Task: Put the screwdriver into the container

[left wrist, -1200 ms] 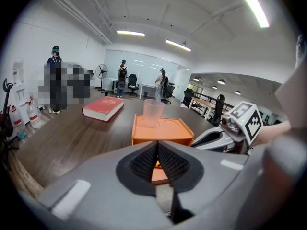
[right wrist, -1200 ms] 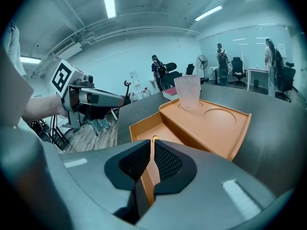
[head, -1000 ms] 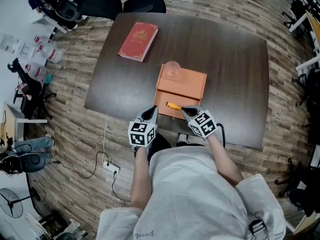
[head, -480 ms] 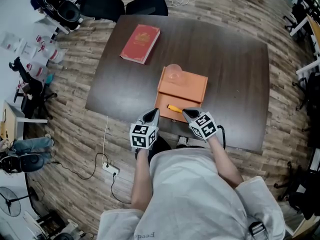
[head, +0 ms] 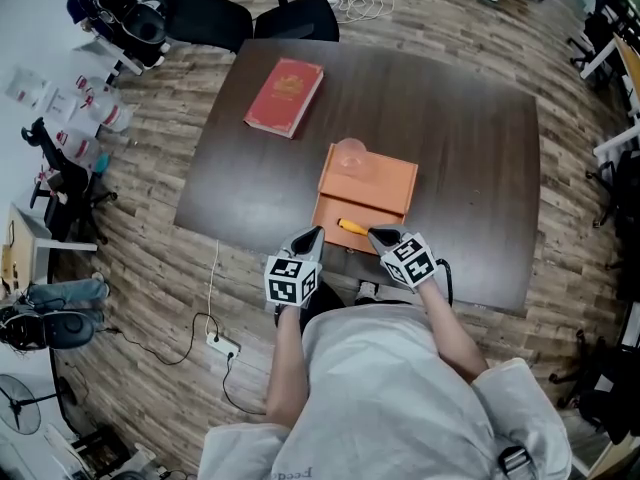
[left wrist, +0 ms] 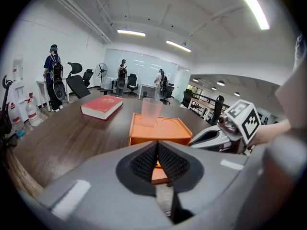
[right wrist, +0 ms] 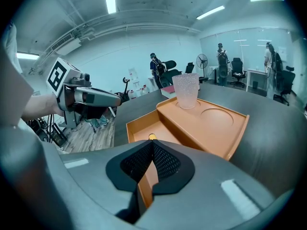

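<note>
The orange container [head: 385,176] sits on the dark table, its lower front compartment [head: 335,230] facing me. In that compartment lies the screwdriver [head: 350,226], yellow handle showing. My right gripper [head: 373,234] is shut, tips at the handle's right end; whether they touch it I cannot tell. In the right gripper view the yellow end [right wrist: 152,137] peeks just past the closed jaws of the right gripper [right wrist: 152,143]. My left gripper [head: 312,232] is shut and empty at the compartment's left front corner, its pads meeting in the left gripper view [left wrist: 157,145].
A clear plastic cup [head: 350,155] stands in a round recess on the container's top. A red book [head: 285,96] lies at the table's far left. Office chairs [head: 295,13] stand behind the table [head: 470,138], and a power strip [head: 222,342] with cable lies on the wooden floor.
Only the head camera has drifted a little. Both grippers and the screwdriver keep their places relative to the container.
</note>
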Demonstrator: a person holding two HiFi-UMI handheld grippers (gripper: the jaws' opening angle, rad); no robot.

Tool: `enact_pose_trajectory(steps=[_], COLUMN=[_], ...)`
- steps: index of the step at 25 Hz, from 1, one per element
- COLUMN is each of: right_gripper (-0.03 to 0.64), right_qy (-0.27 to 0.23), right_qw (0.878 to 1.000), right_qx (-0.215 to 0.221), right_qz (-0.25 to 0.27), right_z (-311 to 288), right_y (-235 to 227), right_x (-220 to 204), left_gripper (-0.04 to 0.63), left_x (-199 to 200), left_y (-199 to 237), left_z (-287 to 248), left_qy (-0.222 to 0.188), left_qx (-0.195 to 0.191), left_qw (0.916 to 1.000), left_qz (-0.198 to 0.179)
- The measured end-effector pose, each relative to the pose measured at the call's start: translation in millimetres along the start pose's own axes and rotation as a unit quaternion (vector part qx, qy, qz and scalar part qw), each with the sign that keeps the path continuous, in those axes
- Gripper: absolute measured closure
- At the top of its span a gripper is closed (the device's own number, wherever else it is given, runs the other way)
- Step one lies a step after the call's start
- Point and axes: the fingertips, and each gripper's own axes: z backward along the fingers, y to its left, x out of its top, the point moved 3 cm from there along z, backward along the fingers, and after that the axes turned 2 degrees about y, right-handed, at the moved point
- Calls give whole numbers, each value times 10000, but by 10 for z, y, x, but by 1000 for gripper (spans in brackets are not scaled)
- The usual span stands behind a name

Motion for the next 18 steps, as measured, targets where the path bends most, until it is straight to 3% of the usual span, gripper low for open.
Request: enact_pose_trajectory(steps=[18], right_gripper=[615], right_qy=[32], right_qw=[10000], right_qx=[57], right_qz=[52], right_z=[-29], right_y=[7], right_x=[12], left_gripper=[540], left_x=[11], left_y=[19], left_z=[2], left_qy=[19], left_qx=[20], left_qw=[10000], left_qz=[18])
